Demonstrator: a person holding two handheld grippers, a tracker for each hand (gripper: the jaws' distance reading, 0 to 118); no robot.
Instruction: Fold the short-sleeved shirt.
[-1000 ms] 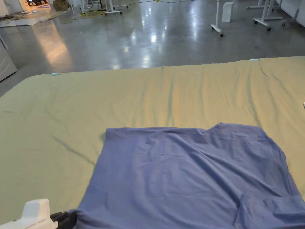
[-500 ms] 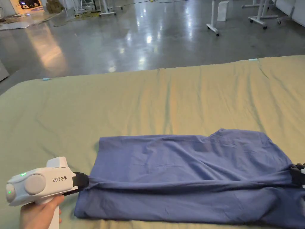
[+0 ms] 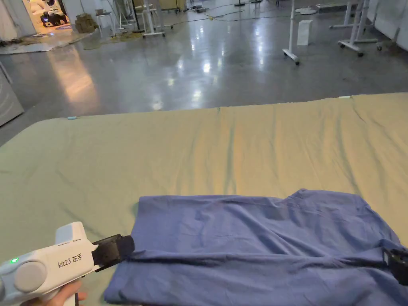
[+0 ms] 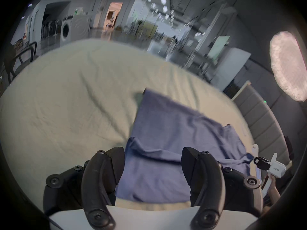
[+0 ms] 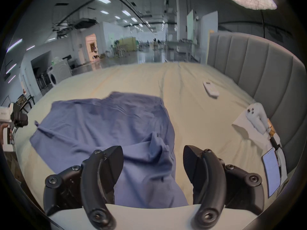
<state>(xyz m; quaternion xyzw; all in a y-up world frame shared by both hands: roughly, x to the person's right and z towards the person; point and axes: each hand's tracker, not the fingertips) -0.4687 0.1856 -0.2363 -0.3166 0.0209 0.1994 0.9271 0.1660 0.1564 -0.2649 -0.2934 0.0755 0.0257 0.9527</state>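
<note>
Left gripper (image 3: 126, 246): seen at the shirt's left edge, level with the new fold line; its jaws are spread in the left gripper view, with cloth lying flat between them and nothing pinched.
Right gripper (image 3: 392, 263): seen at the shirt's right edge; its jaws are likewise parted in the right gripper view, with no cloth pinched.
Shirt (image 3: 255, 243): spread on the bed's near side; its near edge, held at both ends half a second ago, has been laid over the body, and a ridge is left running from one gripper to the other.
Change: both grips have been released since then.
Meaning: the first lengthwise fold is judged complete; a further fold is judged to remain.
Bed (image 3: 199, 151): a wrinkled yellow-green sheet is stretched away beyond the shirt.
</note>
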